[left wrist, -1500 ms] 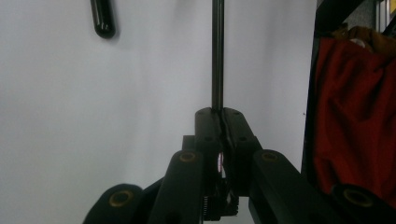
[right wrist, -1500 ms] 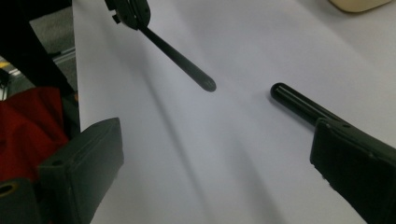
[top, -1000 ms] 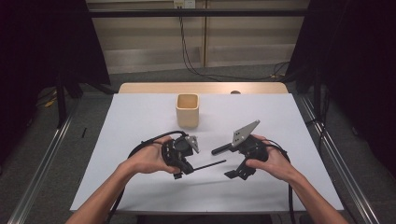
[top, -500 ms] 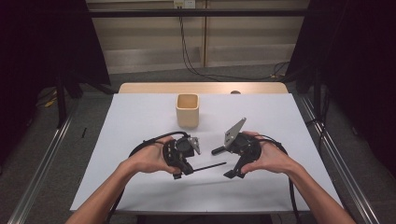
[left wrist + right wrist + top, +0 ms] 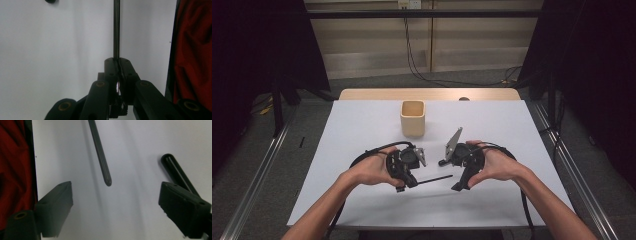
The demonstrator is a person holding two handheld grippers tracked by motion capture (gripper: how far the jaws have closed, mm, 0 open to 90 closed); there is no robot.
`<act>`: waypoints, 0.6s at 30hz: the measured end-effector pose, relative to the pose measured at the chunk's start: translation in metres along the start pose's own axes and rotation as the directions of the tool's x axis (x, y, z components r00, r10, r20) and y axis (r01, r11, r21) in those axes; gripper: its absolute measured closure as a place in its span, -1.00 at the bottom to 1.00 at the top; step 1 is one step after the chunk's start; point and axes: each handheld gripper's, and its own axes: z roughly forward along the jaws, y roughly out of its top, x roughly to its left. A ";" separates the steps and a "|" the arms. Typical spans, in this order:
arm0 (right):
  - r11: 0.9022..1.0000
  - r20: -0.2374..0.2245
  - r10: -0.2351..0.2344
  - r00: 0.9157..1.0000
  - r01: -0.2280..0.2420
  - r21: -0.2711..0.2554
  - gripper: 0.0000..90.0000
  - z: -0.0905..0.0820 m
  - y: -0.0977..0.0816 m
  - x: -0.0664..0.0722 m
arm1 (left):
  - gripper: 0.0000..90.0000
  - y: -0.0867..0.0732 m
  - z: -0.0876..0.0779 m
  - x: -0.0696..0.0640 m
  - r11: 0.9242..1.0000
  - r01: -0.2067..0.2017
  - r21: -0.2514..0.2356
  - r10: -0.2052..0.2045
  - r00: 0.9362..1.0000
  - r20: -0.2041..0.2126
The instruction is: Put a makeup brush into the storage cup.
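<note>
Clamping a thin black rod point(image 5: 116, 30), left gripper point(image 5: 408, 176) is holding level; right gripper point(image 5: 115, 202), jaws closing but unclenched, should centre its tip between pads.

Thin black rod point(image 5: 116, 27) — top edge cuts it off.

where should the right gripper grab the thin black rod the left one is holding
Take the black rod near its free end, the part clear of the left gripper, which is shut on the other end. The rod is thin, straight and held about level, pointing toward the right gripper. Its open jaws have just been closing with nothing between them; come in end-on, jaws either side of the tip.
</note>
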 end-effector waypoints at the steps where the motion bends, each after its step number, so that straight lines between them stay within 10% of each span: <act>1: 1.000 -0.004 0.005 1.000 -0.005 0.007 -0.63 0.000 0.001 0.000 | 0.91 0.000 0.000 0.000 1.000 -0.005 0.002 0.005 1.000 0.001; 18: 0.998 -0.036 -0.068 0.997 0.067 -0.010 0.35 0.005 0.017 0.003 | 0.91 0.003 0.003 0.002 1.000 -0.020 0.011 0.020 1.000 0.001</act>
